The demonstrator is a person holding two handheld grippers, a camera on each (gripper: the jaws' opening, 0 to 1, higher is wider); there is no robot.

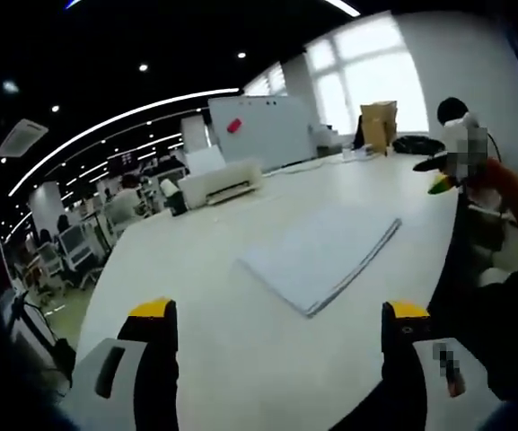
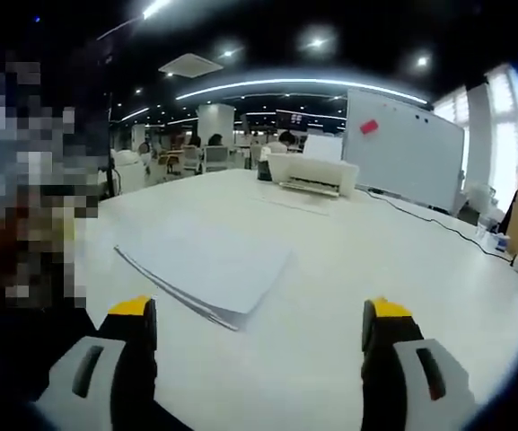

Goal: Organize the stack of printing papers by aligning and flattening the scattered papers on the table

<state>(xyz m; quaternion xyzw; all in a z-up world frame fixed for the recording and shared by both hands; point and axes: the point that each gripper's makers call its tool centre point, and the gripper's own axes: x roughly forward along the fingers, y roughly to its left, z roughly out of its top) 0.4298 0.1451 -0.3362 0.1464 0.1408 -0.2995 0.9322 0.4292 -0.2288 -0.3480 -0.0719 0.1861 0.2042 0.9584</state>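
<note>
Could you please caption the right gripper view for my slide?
Open right gripper facing a paper stack on the white table, printer beyond.

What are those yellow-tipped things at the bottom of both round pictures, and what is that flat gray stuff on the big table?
Those are claws. A person holds one in each hand, and a small camera rides on each, so each picture looks out along its own claw. The left claw shows in the left gripper view, the right claw in the right gripper view. Both are open and hold nothing.

The flat stuff is a stack of paper lying on the white table. Its sheets look slightly uneven at the edges. You see the same stack from the other side too.

Farther back sit a white printer and a whiteboard.
</note>
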